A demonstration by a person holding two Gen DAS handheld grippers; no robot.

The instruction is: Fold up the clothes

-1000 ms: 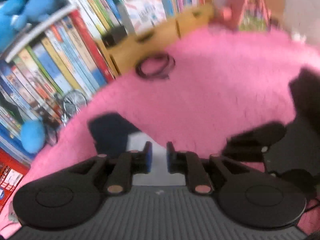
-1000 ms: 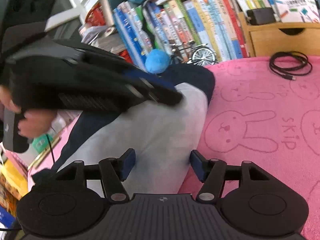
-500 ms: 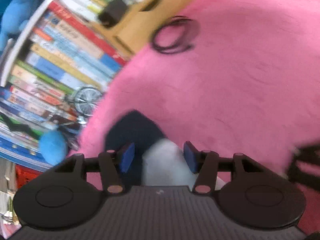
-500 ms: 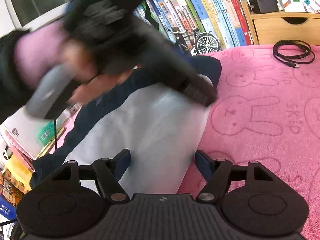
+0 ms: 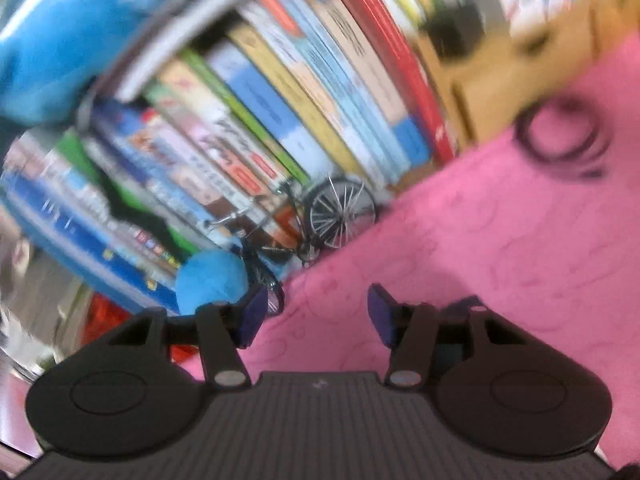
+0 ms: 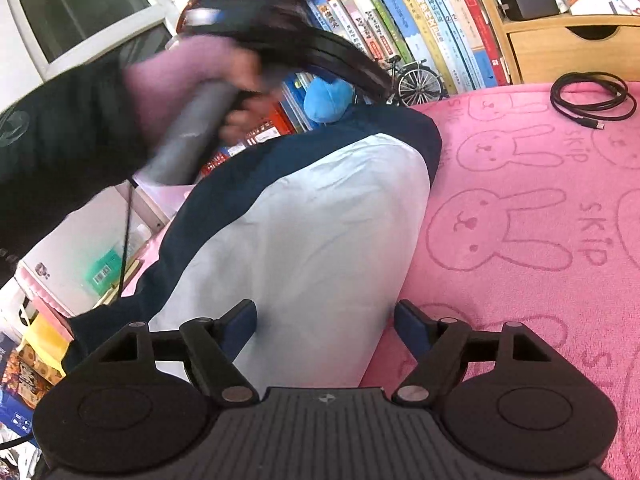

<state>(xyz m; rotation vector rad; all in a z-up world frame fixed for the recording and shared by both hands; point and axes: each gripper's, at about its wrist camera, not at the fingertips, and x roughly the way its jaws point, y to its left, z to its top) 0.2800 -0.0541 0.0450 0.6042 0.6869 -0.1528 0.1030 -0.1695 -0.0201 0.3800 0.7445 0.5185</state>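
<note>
A light-blue garment with navy edges (image 6: pixel 320 220) lies folded on the pink bunny blanket (image 6: pixel 520 184). My right gripper (image 6: pixel 326 328) hovers over its near end. Its jaws are opening, the cloth lies under and between them, and the pads do not press it. My left gripper (image 5: pixel 314 312) is off the garment, above the blanket's (image 5: pixel 480 240) edge and facing the books. Its jaws are closing slightly with nothing between them. In the right wrist view a hand (image 6: pixel 240 92) holds that left gripper raised and blurred above the garment's far end.
A row of books (image 6: pixel 420 20) lines the back, with a model bicycle (image 6: pixel 416 84) and a blue plush (image 6: pixel 326 98) in front. A coiled black cable (image 6: pixel 592 98) lies on the blanket by a wooden drawer box (image 6: pixel 568 52). Boxes and bags crowd the left.
The left gripper opened off the garment's far corner, then lifted and swung left toward the books. The right gripper stayed in place while its jaws widened over the cloth.
</note>
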